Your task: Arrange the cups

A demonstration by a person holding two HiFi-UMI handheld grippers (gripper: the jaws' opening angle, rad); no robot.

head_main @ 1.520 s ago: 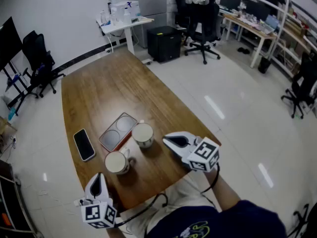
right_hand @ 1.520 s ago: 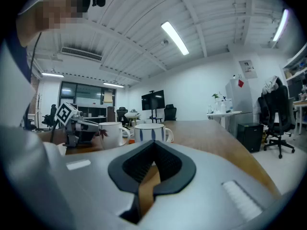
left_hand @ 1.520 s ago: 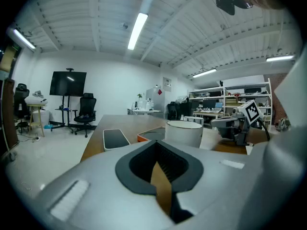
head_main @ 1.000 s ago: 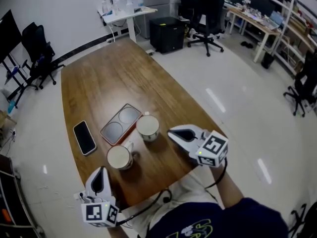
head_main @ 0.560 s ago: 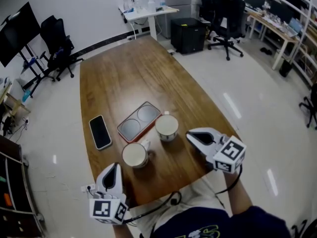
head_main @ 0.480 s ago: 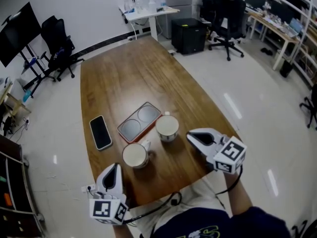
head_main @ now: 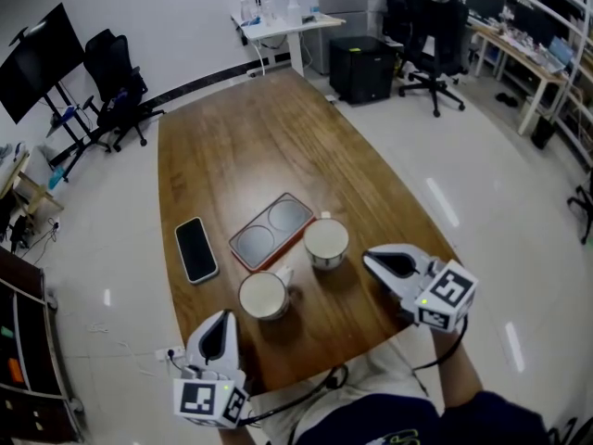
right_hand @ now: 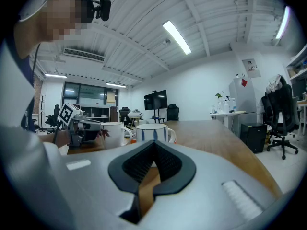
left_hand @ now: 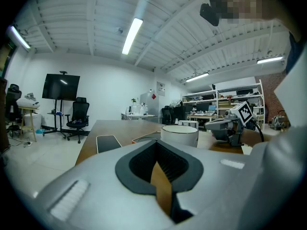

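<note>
though the head view lays out the whole bench (head_main: 243, 152) from above, it says little about grip; each claw's own view settles that. the left claw (head_main: 223, 317) has its jaws pressed together with nothing between them, and the right claw (head_main: 372, 259) is likewise closed and empty. both hover at the near end of the bench, the left one by the near left corner and the right one by the near right edge. each points toward the far side and is clear of the cups.

the left cup (head_main: 263, 296) stands upright just beyond the left claw. the right cup (head_main: 326, 242) stands a little farther and to the right, near the right claw's tip. the two cups are close together but apart. just beyond them lies a tray (head_main: 273, 231) with two round recesses, set at a slant; whether its near edge touches either cup i cannot tell. a dark phone (head_main: 195, 249) lies flat on the bench to the left of the tray.

from above the cups show only pale rims and insides. the right claw's view alone shows their sides: blue vertical stripes on the right cup and a small red motif on the left cup. the left claw's view gives the left cup as a plain white wall, with the right claw beyond it on the right.
</note>
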